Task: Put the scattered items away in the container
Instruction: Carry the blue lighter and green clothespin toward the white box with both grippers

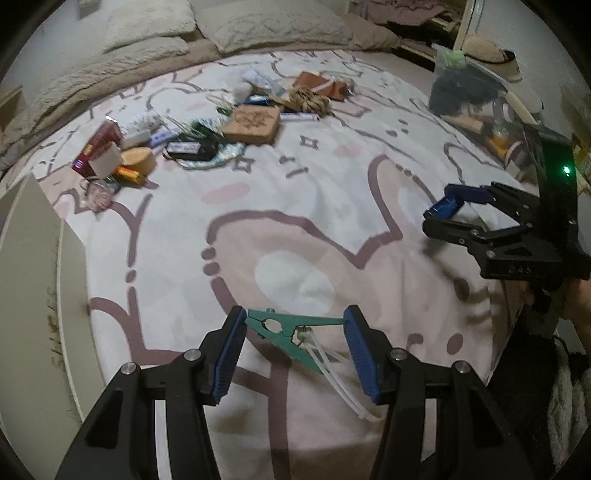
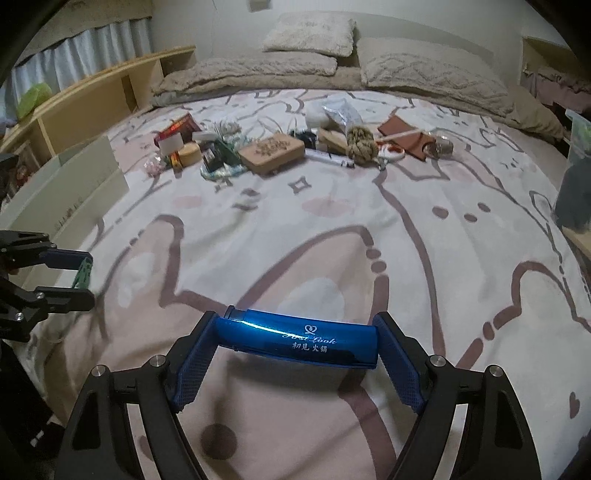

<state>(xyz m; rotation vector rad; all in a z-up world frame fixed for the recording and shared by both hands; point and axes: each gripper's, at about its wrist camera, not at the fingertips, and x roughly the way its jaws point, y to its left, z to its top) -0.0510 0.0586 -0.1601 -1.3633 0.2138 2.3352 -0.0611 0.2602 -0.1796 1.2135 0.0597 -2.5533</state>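
Note:
My left gripper [image 1: 295, 317] is shut on a green clothes peg [image 1: 284, 332] with pale plastic loops hanging from it, lifted over the patterned bedspread [image 1: 295, 206]. To its right, my right gripper [image 1: 439, 205] is shut on a glossy blue lighter [image 2: 295, 341], gripped end to end between the blue pads. In the right wrist view my left gripper [image 2: 88, 277] and the peg [image 2: 83, 275] sit at the left edge. A pale open box [image 1: 33, 277] [image 2: 85, 173] stands at the bed's left side. Several scattered items lie farther back, among them a cork box [image 1: 251, 127] [image 2: 271, 153] and a rope knot [image 1: 308, 99] [image 2: 362, 146].
Pillows [image 2: 310, 31] and a folded blanket [image 2: 258, 72] line the head of the bed. A wooden shelf [image 2: 92, 88] runs along the left. A dark bag [image 1: 458, 88] and clutter stand beside the bed on the right. A red box [image 1: 98, 147] and brown pouch [image 1: 321, 85] lie in the pile.

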